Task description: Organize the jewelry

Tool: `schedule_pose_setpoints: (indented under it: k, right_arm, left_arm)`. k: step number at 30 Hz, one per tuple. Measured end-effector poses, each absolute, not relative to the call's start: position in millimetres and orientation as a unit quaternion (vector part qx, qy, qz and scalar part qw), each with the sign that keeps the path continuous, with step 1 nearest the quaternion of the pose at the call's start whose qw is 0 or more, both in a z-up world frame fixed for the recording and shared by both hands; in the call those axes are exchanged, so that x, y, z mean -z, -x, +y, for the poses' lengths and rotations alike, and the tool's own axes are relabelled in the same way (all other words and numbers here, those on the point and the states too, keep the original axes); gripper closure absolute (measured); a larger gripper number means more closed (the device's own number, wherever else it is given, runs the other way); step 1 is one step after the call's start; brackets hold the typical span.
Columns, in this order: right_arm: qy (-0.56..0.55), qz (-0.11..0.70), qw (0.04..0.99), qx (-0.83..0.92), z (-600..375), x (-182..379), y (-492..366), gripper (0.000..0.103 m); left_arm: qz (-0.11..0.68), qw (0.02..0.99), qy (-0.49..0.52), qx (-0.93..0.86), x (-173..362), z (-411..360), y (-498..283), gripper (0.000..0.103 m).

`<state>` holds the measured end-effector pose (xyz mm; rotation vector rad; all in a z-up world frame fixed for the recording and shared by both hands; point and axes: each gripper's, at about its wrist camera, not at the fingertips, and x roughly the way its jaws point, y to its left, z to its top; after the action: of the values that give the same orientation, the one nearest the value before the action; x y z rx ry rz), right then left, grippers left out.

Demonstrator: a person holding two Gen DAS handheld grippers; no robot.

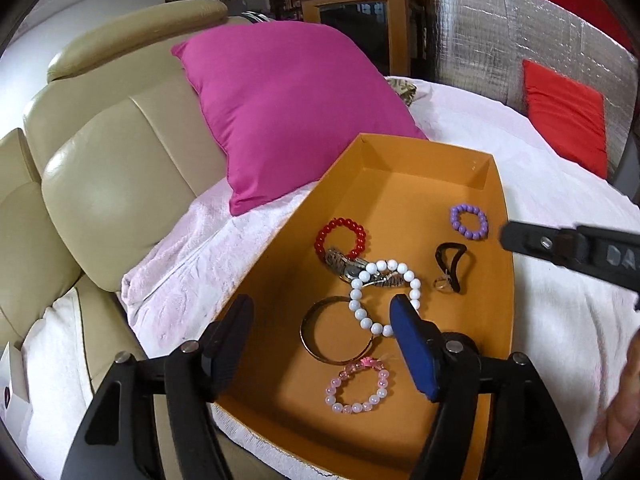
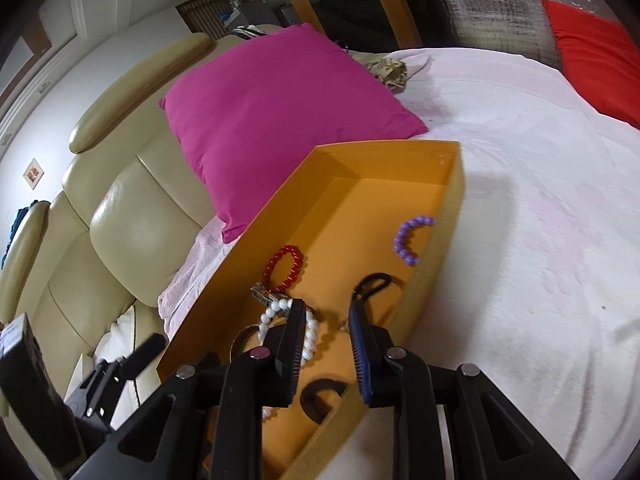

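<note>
While both claws hang spread over the orange box (image 1: 400, 208) on the bed, you're crowded — your left claw (image 1: 324, 344) straddles the gold bangle (image 1: 336, 330) and white bead bracelet (image 1: 380, 296), your right claw (image 2: 322, 344) sits just above that same white strand. Close now and you may pinch two pieces at once; the white beads lie across the watch (image 1: 352, 268), so lifting could drag it along. The purple bracelet (image 1: 469, 221) lies well apart — safer.
</note>
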<state>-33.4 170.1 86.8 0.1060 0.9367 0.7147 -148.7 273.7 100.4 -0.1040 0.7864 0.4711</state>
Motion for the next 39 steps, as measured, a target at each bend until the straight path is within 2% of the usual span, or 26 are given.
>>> schedule_pose_setpoints:
  k: [2,3,15,25,31,34,39]
  right_arm:
    - [-0.044,0.436,0.837,-0.329,159,-92,37,0.046]
    - [-0.043,0.430,0.840,-0.328,154,-95,40,0.043]
    - [-0.063,0.362,0.880,-0.301,82,-166,102,0.041]
    - [-0.046,0.323,0.908,-0.263,48,-208,187,0.039]
    - [-0.041,0.312,0.911,-0.267,47,-224,220,0.038]
    - [-0.043,0.304,0.913,-0.269,48,-231,234,0.038]
    - [-0.034,0.300,0.914,-0.272,57,-237,251,0.038]
  left_arm:
    - [0.378,0.893,0.055,-0.237,-107,273,150,0.030]
    - [0.379,0.891,0.056,-0.242,-110,272,151,0.029]
    - [0.355,0.880,0.033,-0.315,-191,250,195,0.029]
    - [0.281,0.905,0.025,-0.317,-258,229,268,0.029]
    - [0.250,0.914,0.016,-0.320,-282,223,296,0.028]
    - [0.240,0.915,0.021,-0.323,-289,223,307,0.021]
    - [0.230,0.920,0.023,-0.318,-296,224,320,0.021]
